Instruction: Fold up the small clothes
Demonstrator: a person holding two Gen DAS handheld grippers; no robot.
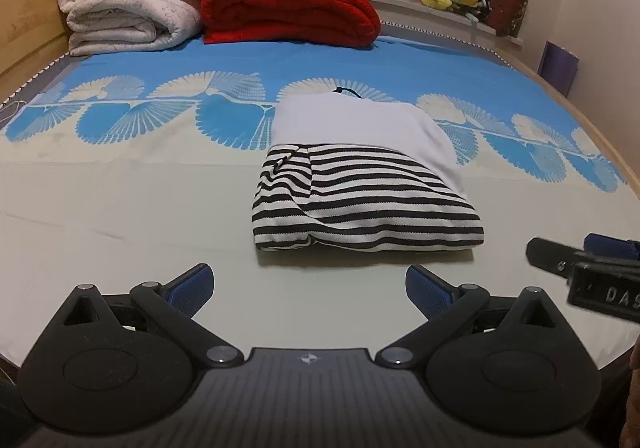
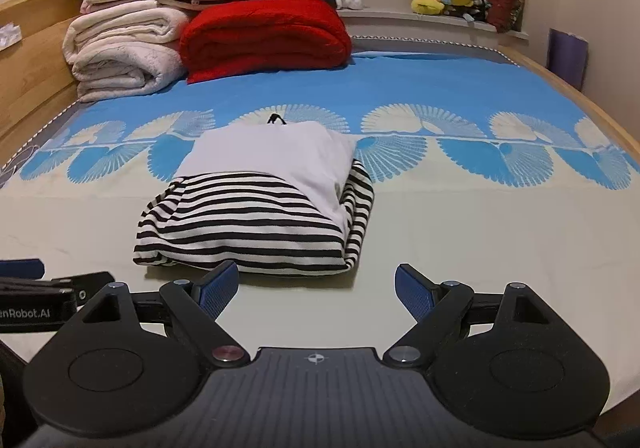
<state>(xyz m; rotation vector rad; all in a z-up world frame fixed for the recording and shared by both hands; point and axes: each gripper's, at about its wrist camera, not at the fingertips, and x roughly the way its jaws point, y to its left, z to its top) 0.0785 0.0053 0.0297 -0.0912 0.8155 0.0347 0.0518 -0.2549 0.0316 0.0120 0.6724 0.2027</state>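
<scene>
garment: folded black-and-white striped cotton top (image 1: 366,204), white half (image 1: 352,124) on top
long axis: running away from the cameras, striped fold nearest
left gripper (image 1: 308,288): jaws wide, nothing in 'em
right gripper (image 2: 316,288): same deal, empty

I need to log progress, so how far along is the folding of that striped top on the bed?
Done: the striped garment lies folded in a compact bundle on the bed sheet. In hand: nothing; left hand-held gripper and right hand-held gripper are open, clear of it. Left: no other unfolded small clothes visible.

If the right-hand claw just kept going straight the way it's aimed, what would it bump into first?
Probably the folded striped garment: the open right gripper points down at the bedsheet, whose bare strip may come first.
</scene>
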